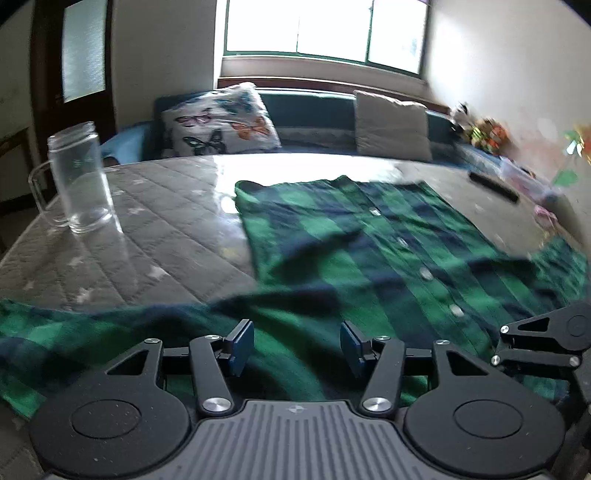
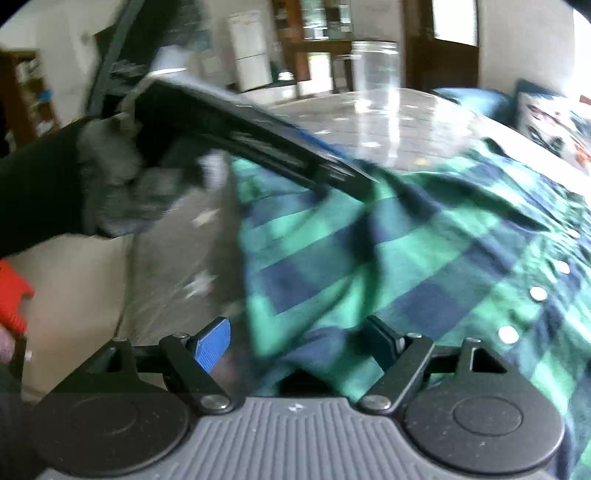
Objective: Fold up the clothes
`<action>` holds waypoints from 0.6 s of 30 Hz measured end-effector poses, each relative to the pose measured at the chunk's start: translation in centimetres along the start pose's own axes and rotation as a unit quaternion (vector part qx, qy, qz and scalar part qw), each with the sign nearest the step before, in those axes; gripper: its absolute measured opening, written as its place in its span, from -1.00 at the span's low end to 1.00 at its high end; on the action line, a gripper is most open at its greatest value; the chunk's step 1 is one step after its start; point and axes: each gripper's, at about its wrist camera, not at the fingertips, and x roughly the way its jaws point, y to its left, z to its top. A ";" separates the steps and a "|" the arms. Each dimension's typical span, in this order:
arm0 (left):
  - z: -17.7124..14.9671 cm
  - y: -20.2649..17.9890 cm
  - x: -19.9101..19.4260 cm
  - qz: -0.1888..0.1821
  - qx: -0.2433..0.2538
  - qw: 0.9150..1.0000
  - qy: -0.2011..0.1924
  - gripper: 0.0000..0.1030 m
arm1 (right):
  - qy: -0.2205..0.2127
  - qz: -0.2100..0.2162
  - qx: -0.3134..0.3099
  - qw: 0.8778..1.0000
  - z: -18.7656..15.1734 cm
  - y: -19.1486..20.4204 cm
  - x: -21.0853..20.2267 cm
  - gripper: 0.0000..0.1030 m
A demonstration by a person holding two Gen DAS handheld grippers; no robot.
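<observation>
Lying on the bench [image 1: 166,206], the shirt [image 1: 369,251] (green plaid) sits under both grippers, left [image 1: 297,345] and right [image 2: 303,345], fingers apart, gripping nothing.

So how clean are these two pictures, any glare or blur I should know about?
Left wrist view: window blown out white, its glare washing over the table; plaid shirt slightly smeared, glass mug fairly sharp. Right wrist view: heavier motion blur, worst on the left gripper and the gloved hand.

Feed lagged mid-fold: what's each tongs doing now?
Left tongs: open, nothing gripped, above the plaid shirt.
Right tongs: open, shirt edge between pads, not pinched.
</observation>
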 end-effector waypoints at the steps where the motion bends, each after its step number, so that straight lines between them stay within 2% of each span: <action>1: -0.4 -0.5 0.0 -0.003 0.005 1.000 0.002 0.07 | 0.001 0.005 -0.014 1.000 -0.3 0.7 -0.1 0.58; 3: -1.3 -1.2 -0.2 -0.001 0.018 1.000 0.003 0.07 | 0.002 0.008 -0.036 0.999 -0.8 1.9 -0.1 0.65; 6: -2.6 -2.2 -0.5 0.013 0.042 0.999 0.006 0.07 | 0.004 -0.002 -0.066 0.998 -1.0 2.8 0.0 0.66; 10: -4.4 -2.7 -0.9 0.039 0.061 0.997 0.009 0.07 | -0.001 -0.004 -0.062 0.998 -0.4 2.1 -0.2 0.64; 15: -5.7 -1.7 -2.2 0.060 0.032 0.998 -0.003 0.07 | -0.002 0.004 -0.042 0.999 -0.1 1.3 -0.1 0.64; 18: -6.3 -0.3 -3.3 0.061 0.007 0.998 -0.005 0.05 | 0.009 0.010 -0.060 0.998 -0.5 2.1 0.7 0.71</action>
